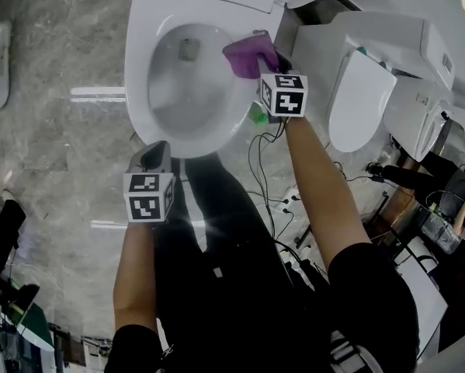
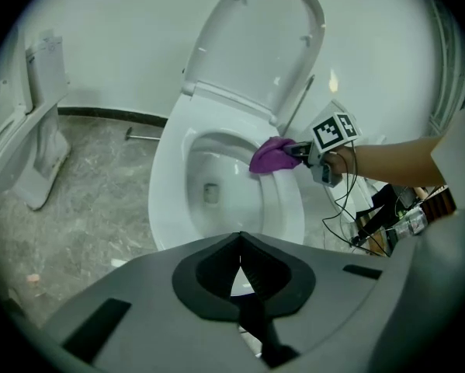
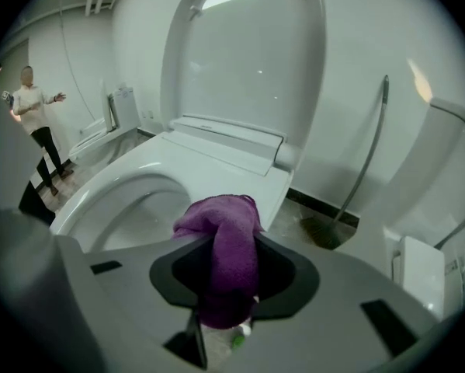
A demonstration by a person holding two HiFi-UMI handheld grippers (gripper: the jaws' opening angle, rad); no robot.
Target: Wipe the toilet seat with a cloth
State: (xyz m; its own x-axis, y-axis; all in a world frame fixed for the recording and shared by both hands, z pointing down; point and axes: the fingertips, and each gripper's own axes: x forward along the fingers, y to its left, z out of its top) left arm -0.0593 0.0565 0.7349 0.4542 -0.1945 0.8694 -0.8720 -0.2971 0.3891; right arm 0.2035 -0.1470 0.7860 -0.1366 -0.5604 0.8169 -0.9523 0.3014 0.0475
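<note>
A white toilet with its lid raised fills the upper middle of the head view; its seat (image 1: 143, 45) rings the bowl. My right gripper (image 1: 269, 62) is shut on a purple cloth (image 1: 250, 53), which rests on the seat's right rim. In the right gripper view the cloth (image 3: 224, 239) hangs bunched between the jaws, over the seat (image 3: 139, 169). My left gripper (image 1: 156, 155) hovers at the bowl's near edge, shut and empty. The left gripper view shows the seat (image 2: 166, 200), the cloth (image 2: 271, 155) and the right gripper (image 2: 303, 151) beyond.
A second toilet (image 1: 372, 92) stands to the right, with cables (image 1: 267, 177) trailing on the marble floor (image 1: 53, 130) between them. A toilet brush (image 3: 348, 200) leans on the wall. A person (image 3: 38, 123) stands far left in the right gripper view. My legs fill the floor below the bowl.
</note>
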